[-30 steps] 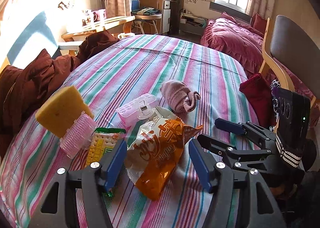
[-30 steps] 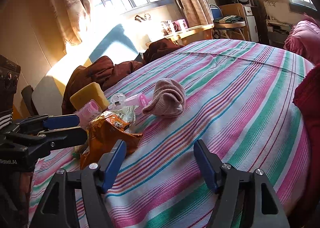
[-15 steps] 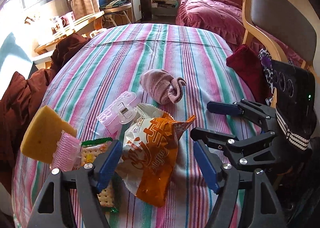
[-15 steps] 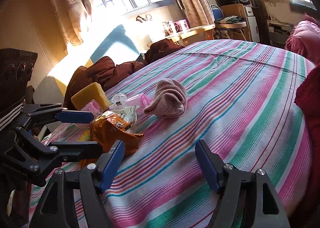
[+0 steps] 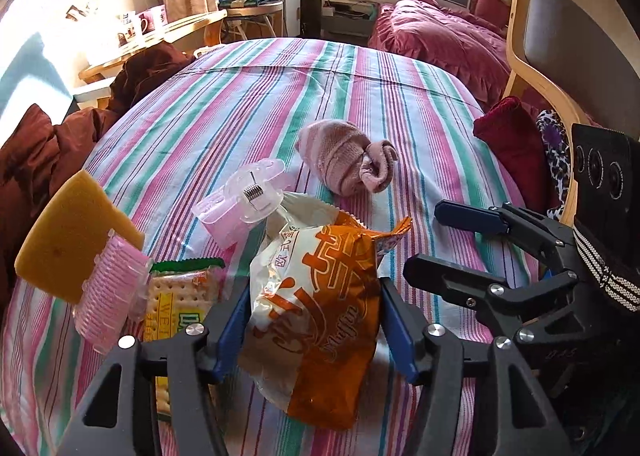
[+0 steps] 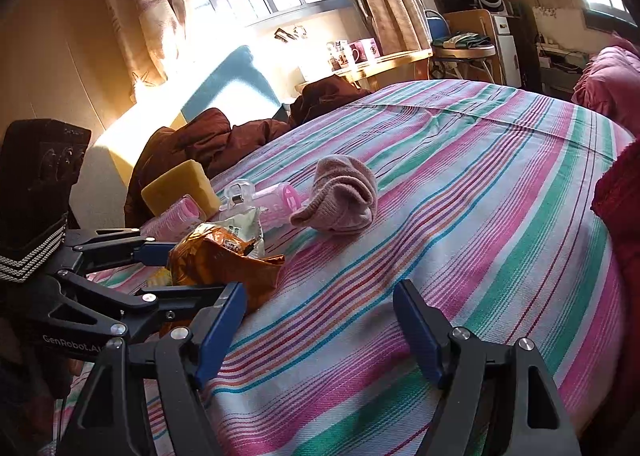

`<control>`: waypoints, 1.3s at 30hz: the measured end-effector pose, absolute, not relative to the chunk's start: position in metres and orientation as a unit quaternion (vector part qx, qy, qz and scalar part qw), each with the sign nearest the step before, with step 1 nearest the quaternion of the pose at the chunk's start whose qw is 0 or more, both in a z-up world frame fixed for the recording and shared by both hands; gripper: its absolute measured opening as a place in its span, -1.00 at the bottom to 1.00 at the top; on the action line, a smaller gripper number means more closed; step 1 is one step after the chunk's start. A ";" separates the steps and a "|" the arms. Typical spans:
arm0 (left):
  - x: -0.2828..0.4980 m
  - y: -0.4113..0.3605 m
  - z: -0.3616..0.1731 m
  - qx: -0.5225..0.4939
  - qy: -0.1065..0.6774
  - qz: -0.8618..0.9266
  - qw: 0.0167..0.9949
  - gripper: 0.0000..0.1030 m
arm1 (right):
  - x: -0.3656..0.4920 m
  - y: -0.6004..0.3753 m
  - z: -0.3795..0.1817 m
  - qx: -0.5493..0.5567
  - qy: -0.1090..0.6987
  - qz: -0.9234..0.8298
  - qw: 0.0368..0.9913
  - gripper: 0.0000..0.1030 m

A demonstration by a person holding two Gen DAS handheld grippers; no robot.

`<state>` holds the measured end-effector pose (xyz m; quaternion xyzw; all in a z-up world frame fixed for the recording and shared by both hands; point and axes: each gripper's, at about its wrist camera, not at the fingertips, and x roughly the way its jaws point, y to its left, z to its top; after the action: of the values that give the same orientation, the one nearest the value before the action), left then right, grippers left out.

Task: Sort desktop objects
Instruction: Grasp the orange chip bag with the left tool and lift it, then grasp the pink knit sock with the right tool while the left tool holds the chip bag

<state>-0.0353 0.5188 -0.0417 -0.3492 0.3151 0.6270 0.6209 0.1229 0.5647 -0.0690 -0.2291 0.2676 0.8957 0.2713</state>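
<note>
Working the left gripper [image 5: 314, 330] open around the bag [image 5: 320, 280], pads [image 5: 230, 320] lying close along both its sides; not possible to tell whether pinching or merely touching. Advising a squeeze low on the bag's middle, gently, guarding against a crinkly slip or a crushed muffin, and lifting clear of the crackers [image 5: 180, 296] tucked just beside.

Noting, left to right: sponge [image 5: 68, 232], roller [image 5: 108, 288], clip [image 5: 244, 200], sock [image 5: 344, 160], all crowding one patch.

Keeping the right gripper [image 6: 320, 320] wide open and empty over bare cloth.

Finding the striped cloth [image 5: 280, 76] soft, lightly creased, likely dragging under a slid object. Recording a sunlit window at left, a bed [image 5: 440, 36] behind, a chair [image 5: 580, 56] at right.
</note>
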 end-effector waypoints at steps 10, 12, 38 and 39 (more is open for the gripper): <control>-0.028 0.442 -0.038 -0.389 0.211 0.719 0.536 0.17 | 0.117 0.561 -0.068 -0.245 0.249 0.896 0.274 0.56; -0.023 0.416 -0.037 -0.397 0.191 0.733 0.519 0.17 | 0.117 0.561 -0.068 -0.247 0.248 0.896 0.275 0.57; -0.005 0.279 -0.041 -0.349 0.089 0.830 0.426 0.18 | 0.061 0.621 -0.034 -0.305 0.223 0.863 0.335 0.27; -0.005 0.280 -0.041 -0.348 0.088 0.830 0.427 0.18 | 0.056 0.625 -0.036 -0.311 0.222 0.861 0.336 0.27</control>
<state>-0.0053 0.2800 -0.0413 -0.3483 0.0885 0.8296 0.4272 0.0556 0.6247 -0.0359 -0.3113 0.2219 0.8606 0.3365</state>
